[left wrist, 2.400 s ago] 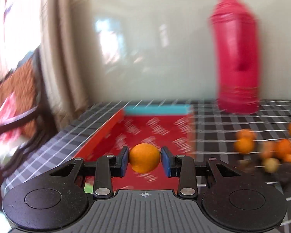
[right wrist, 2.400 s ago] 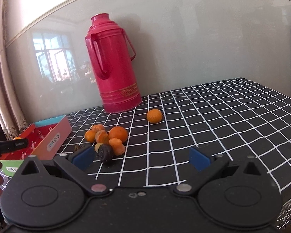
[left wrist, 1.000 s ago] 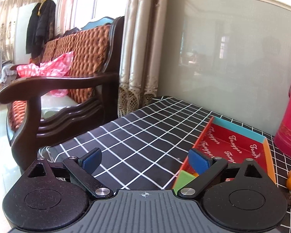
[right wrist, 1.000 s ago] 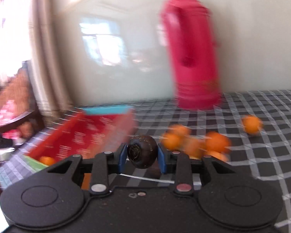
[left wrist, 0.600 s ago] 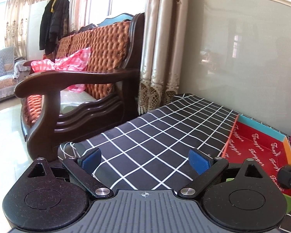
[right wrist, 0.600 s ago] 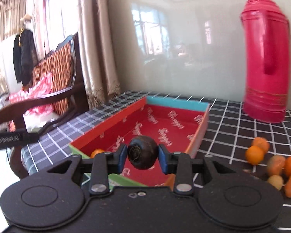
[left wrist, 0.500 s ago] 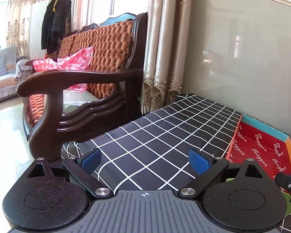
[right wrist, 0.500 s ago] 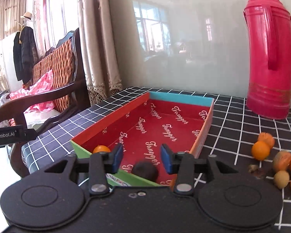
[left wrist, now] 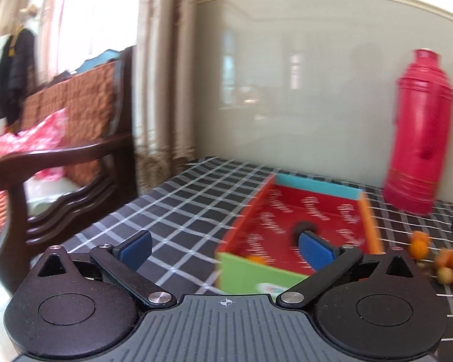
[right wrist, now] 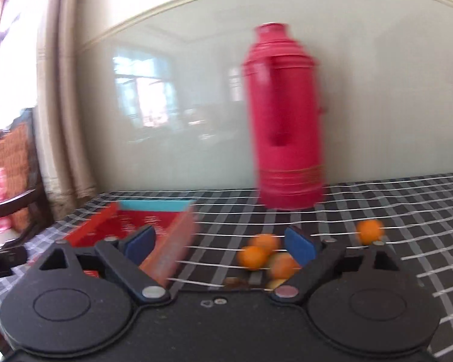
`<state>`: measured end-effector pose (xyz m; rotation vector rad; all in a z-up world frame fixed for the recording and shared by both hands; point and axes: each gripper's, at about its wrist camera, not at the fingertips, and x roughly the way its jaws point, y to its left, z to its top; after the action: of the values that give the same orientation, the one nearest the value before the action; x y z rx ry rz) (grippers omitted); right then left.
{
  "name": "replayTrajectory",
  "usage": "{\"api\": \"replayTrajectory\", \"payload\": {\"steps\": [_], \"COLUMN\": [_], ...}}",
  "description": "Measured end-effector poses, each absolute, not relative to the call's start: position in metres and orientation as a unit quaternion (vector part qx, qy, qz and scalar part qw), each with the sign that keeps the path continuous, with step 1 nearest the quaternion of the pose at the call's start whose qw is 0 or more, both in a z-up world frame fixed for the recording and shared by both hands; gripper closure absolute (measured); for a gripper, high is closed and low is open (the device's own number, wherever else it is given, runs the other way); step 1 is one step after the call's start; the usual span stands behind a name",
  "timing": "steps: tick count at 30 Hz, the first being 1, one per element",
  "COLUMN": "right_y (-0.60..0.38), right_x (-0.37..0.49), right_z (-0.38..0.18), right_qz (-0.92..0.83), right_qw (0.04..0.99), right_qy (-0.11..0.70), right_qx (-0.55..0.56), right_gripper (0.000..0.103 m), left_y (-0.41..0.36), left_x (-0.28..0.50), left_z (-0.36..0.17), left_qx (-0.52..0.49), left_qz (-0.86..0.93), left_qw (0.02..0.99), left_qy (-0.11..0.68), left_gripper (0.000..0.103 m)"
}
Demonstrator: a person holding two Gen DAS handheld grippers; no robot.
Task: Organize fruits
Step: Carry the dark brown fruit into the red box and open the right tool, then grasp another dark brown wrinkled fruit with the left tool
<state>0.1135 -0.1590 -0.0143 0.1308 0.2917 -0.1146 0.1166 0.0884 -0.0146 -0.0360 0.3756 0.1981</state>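
Observation:
In the left wrist view the red box [left wrist: 287, 226] with a green front wall holds a dark round fruit [left wrist: 302, 230] and a small orange [left wrist: 255, 258]. My left gripper [left wrist: 225, 249] hovers short of the box's near left corner, its jaws opening and holding nothing. A blurred pile of oranges and other small fruits [left wrist: 447, 261] lies right of the box. In the right wrist view my right gripper [right wrist: 220, 244] has its jaws opening wide, with nothing in them. It sits between the box [right wrist: 130, 220] and the orange pile [right wrist: 264, 256]. A lone orange [right wrist: 369, 231] lies further right.
A tall red thermos [right wrist: 287, 120] stands by the wall behind the fruits, also shown as thermos [left wrist: 419, 132]. A black checked cloth [left wrist: 172, 208] covers the table. A wooden armchair [left wrist: 60, 157] stands past the table's left edge. Part of the left gripper's body [right wrist: 3, 259] shows at far left.
The right gripper let go of the dark fruit, which now lies in the box; its jaws spread wide and it swung right toward the pile. The left view swung right toward the box.

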Motion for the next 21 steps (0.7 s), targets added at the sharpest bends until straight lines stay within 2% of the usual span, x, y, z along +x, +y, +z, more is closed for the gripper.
{"api": "replayTrajectory", "payload": {"steps": [11, 17, 19, 21], "right_y": [-0.249, -0.293, -0.305, -0.313], "right_x": [0.065, 0.055, 0.054, 0.054], "right_z": [-0.011, -0.021, -0.023, -0.025], "right_qz": [-0.313, -0.353, -0.351, -0.347], "right_qw": [0.944, 0.926, 0.925, 0.925], "right_qy": [0.074, 0.094, 0.101, 0.105], "right_qx": [0.070, 0.094, 0.105, 0.113], "right_gripper": [0.006, 0.006, 0.006, 0.006], "left_y": [-0.038, -0.084, -0.093, -0.100], "left_x": [0.123, 0.145, 0.152, 0.162], "left_z": [-0.026, -0.044, -0.049, -0.056], "left_qx": [0.074, 0.102, 0.098, 0.092], "left_qz": [-0.069, -0.108, -0.117, -0.126], "left_qw": [0.980, 0.968, 0.964, 0.958], "left_qy": [0.171, 0.202, 0.217, 0.240], "left_gripper": [0.000, 0.001, 0.008, 0.023]}}
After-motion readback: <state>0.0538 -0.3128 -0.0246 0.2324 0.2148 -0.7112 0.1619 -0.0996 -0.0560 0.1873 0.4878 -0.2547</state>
